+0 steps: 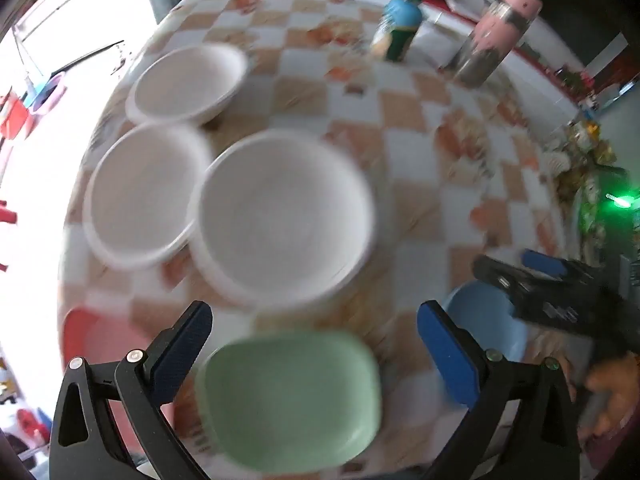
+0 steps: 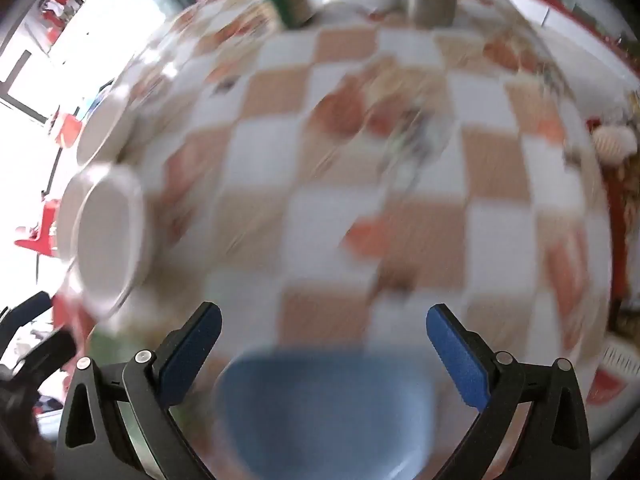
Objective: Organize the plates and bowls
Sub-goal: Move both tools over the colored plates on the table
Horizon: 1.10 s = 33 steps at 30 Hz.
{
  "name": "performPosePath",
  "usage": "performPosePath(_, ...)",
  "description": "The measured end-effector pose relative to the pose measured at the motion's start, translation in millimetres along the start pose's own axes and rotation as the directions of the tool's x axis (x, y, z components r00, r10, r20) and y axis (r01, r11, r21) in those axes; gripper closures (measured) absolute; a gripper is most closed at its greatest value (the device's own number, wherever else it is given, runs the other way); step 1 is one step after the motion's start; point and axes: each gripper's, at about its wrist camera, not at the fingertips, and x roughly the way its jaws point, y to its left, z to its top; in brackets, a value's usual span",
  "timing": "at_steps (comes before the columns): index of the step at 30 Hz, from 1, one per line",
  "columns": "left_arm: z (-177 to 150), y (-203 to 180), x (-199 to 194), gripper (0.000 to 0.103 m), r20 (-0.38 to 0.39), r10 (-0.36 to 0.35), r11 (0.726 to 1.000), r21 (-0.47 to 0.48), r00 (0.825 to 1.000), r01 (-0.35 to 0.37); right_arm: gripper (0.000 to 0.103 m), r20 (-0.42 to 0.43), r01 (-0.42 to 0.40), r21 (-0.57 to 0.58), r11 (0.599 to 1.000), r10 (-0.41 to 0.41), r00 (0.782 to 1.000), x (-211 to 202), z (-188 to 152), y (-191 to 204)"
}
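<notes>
Green and squarish, a shallow plastic plate [image 1: 290,398] lies at the table's near edge, below our left gripper [image 1: 314,332], whose jaws are spread wide and hold nothing. Our right gripper [image 2: 324,334] gapes likewise above a blue plastic plate [image 2: 326,408]. Farther in, towards the checked table's [image 1: 404,112] left edge, sit three round white bowls [image 1: 286,220].
</notes>
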Motion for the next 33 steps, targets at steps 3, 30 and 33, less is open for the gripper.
performPosePath(3,-21.4,20.2,-6.8,0.000,-0.047,0.067,0.998,-0.008,0.997,-0.067,0.000,-0.049,-0.034,0.011,0.999,0.035,0.998,-0.1,-28.3,39.0)
performPosePath(30,-64.8,93.4,-8.2,0.000,-0.239,0.220,0.975,0.030,0.946,-0.220,0.000,-0.203,-0.087,0.017,0.996,0.089,0.975,48.2,-75.3,145.0)
performPosePath(33,-62.3,90.6,-12.8,0.000,-0.235,0.251,0.968,0.042,0.939,-0.248,0.000,-0.212,-0.090,0.003,0.996,0.089,0.973,56.3,-75.1,152.1)
